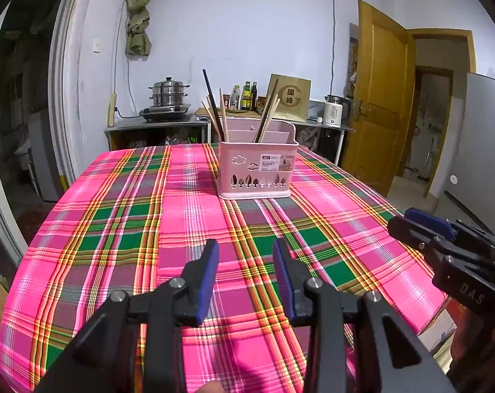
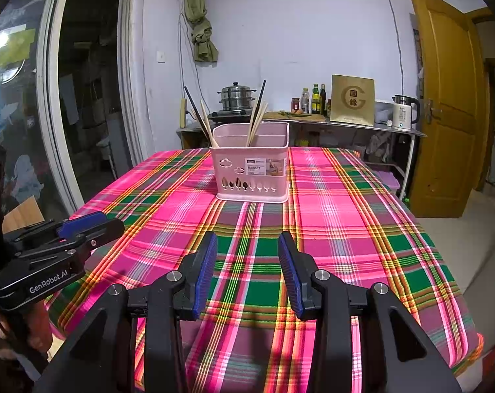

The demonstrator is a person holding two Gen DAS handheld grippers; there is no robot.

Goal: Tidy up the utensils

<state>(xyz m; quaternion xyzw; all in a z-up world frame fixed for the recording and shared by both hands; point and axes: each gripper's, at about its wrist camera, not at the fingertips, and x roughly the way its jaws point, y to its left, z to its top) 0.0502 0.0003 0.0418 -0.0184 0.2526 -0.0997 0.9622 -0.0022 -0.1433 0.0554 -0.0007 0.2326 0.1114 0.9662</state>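
A pink utensil basket (image 1: 257,170) stands upright at the far middle of the table; it also shows in the right wrist view (image 2: 252,170). Several chopsticks (image 1: 216,111), some dark and some light wood, stand in its compartments, and they show in the right wrist view too (image 2: 255,121). My left gripper (image 1: 246,249) is open and empty, hovering over the near part of the plaid tablecloth (image 1: 116,229). My right gripper (image 2: 247,242) is open and empty at about the same distance from the basket. Each gripper shows at the edge of the other's view, the right gripper (image 1: 424,226) and the left gripper (image 2: 87,222).
Behind the table a steel counter (image 2: 345,124) carries a steamer pot (image 1: 169,95), bottles (image 2: 318,98), a gold box (image 2: 352,98) and a kettle (image 2: 404,113). A wooden door (image 2: 450,104) stands open at right. A glass doorway (image 2: 77,98) is at left.
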